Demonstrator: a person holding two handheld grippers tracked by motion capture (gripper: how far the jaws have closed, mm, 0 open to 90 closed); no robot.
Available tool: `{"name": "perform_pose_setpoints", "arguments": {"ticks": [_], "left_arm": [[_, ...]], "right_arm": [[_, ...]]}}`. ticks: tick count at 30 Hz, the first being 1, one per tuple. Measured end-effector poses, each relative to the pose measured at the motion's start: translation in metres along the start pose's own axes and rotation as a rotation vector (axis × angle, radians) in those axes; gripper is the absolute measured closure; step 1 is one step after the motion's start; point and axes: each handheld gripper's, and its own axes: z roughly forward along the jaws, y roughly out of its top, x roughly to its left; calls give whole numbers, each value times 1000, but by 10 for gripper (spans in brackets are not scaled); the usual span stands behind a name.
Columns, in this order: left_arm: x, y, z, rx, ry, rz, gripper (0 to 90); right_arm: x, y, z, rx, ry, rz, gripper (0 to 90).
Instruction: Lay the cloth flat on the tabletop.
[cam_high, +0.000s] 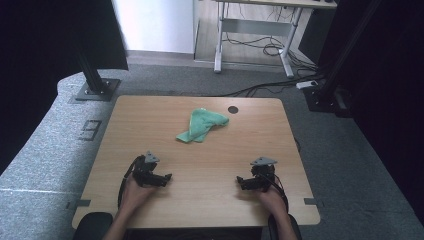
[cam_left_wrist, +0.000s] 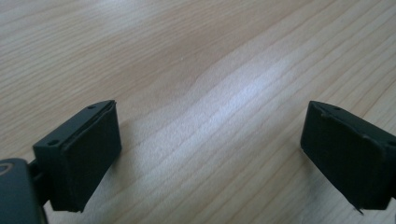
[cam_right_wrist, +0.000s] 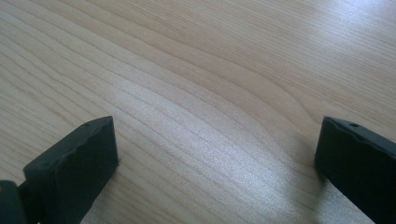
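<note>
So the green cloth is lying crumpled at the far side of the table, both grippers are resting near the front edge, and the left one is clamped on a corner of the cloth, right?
Not quite. The left gripper holds nothing: the left gripper view shows its jaws wide apart over bare table. In the high view the green cloth lies crumpled at the far side, well apart from both the left gripper and the right gripper near the front edge.

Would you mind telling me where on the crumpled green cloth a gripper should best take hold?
Probably the green cloth near corner, its flat lower-left tip, approached from the person's side and above; the far end is bunched thick, while this corner lies thin on the table.
</note>
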Motion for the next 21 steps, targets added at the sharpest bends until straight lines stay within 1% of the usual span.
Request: {"name": "perform_pose_setpoints", "arguments": {"ticks": [3,4,6,7,10,11,13,17,18,19,20,21], "left_arm": [[0,4,0,-2,3,9,60],[0,8,-1,-6,-9,18,92],[0,10,-2,-8,-8,19,103],[2,15,-2,-22,-14,16,111],[5,24,-2,-30,-17,21,139],[5,24,-2,-30,-17,21,141],[7,34,0,-46,-21,23,144],[10,48,2,-71,-31,35,173],[10,48,2,-71,-31,35,179],[11,56,4,-75,-38,36,180],[11,56,4,-75,-38,36,182],[12,61,5,-78,-44,40,182]], "right_arm": [[0,0,0,0,0,0,0],[0,0,0,0,0,0,0],[0,0,0,0,0,0,0],[0,0,0,1,0,1,0],[0,0,0,0,-1,1,0],[0,0,0,0,-1,1,0],[0,0,0,1,-2,2,0],[0,0,0,1,-2,2,0],[0,0,0,1,-2,2,0],[0,0,0,1,-2,2,0],[0,0,0,1,-2,2,0],[0,0,0,1,-2,2,0]]}}
